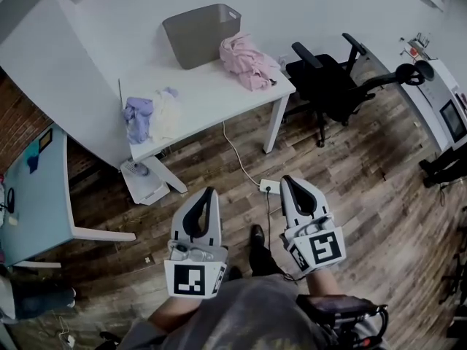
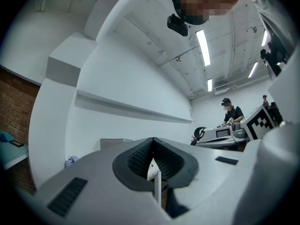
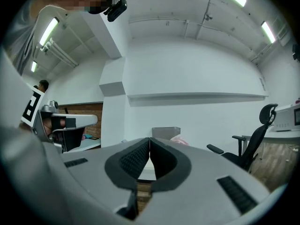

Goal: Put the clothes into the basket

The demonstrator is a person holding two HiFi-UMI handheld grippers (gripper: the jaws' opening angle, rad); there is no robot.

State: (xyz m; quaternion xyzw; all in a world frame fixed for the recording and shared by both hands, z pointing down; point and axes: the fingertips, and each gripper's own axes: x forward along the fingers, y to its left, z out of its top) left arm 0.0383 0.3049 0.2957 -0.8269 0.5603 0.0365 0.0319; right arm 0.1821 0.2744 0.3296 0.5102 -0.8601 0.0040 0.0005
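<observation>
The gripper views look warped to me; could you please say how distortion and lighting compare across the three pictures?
Head view: evenly lit, fairly sharp, the table only mildly bent. Left gripper view: strong fisheye, black corners, bright ceiling lights. Right gripper view: the same fisheye and vignette, wall ledge curved.

Much sits behind the tongs or runs off the frame

In the left gripper view the left tongs (image 2: 153, 142) cover nearly all the tabletop (image 2: 153, 169), leaving only the basket (image 2: 115, 143) rim and a sliver of purple cloth (image 2: 71, 160). In the right gripper view the right tongs (image 3: 149, 139) hide the basket's foot and most of the pink clothes (image 3: 179, 138). In the head view both hands are hidden under the tongs, the blue tabletop (image 1: 36, 188) is cut by the left edge, and the garments are too small to tell apart.
</observation>
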